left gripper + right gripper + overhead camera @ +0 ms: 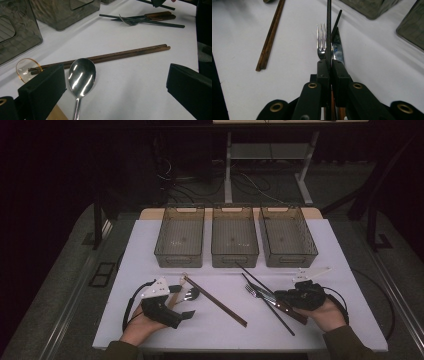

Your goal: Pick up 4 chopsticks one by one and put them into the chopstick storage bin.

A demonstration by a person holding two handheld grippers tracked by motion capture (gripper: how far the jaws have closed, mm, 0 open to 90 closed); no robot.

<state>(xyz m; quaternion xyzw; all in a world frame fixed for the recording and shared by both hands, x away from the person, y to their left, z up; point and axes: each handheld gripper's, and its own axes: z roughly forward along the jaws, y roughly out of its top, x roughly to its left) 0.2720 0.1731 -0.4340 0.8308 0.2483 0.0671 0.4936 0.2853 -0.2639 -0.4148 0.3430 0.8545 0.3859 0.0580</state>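
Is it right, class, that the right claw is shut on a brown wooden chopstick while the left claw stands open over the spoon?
Not quite: the right claw is shut on a black chopstick, as the right gripper view shows. The left claw does stand open over the spoon.

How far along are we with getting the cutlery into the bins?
Nothing looks sorted yet: all three bins appear empty. In hand: the right tongs are shut on one black chopstick, above the fork and knife. The left tongs are open over the spoon. Still on the table: the brown chopsticks, spoon, fork, knife and the other black chopstick.
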